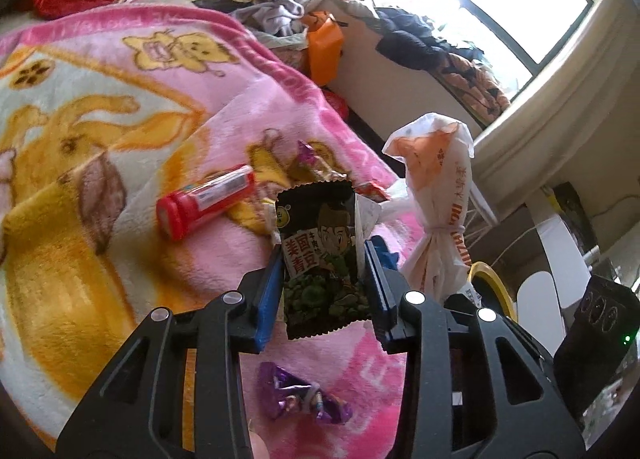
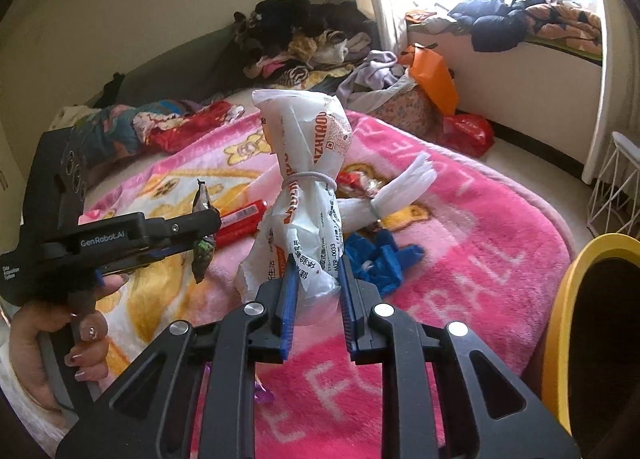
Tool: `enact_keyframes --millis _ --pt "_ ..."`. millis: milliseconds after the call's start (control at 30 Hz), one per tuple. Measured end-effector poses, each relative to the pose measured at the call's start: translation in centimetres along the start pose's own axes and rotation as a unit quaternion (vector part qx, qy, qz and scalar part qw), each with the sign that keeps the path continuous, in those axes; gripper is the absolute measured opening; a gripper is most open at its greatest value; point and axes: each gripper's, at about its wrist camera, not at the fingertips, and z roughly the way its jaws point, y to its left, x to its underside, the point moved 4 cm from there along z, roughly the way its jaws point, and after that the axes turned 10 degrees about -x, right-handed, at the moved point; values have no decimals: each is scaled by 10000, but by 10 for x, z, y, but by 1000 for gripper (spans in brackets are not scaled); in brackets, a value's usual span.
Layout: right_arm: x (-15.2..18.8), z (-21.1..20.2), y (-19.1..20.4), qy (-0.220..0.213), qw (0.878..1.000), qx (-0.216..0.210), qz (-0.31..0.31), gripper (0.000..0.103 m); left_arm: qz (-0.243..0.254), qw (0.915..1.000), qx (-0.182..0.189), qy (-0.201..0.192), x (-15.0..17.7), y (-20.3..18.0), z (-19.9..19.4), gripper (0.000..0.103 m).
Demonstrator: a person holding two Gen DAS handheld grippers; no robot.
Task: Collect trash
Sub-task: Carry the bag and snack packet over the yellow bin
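Note:
My left gripper [image 1: 322, 259] is shut on a black green-pea snack packet [image 1: 318, 255] and holds it above the pink blanket [image 1: 120, 99]; it also shows edge-on in the right wrist view [image 2: 204, 235]. My right gripper [image 2: 318, 279] is shut on a white tied plastic bag [image 2: 308, 179] with orange print, held upright; the bag shows in the left wrist view [image 1: 438, 211]. A red tube [image 1: 206, 199], a purple wrapper [image 1: 304, 399], a crumpled blue piece [image 2: 378, 259] and more wrappers [image 1: 316, 163] lie on the blanket.
A yellow-rimmed bin [image 2: 592, 339] stands at the right beside the bed. Clothes [image 2: 312, 39] pile at the far end. An orange bag [image 2: 434, 77] and a red bag [image 2: 468, 133] lie by the window bench. A white wire rack [image 2: 616, 187] stands right.

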Motion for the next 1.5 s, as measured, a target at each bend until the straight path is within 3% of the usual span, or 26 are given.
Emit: enact_keyframes --millis 533,1500 --pt "6 -41 -11 -377 9989 261 103 19 563 9980 254 -150 6 -53 -9 31" --pt "24 -114 -71 -974 9874 989 755 19 1267 9890 745 -136 31 -141 -8 31"
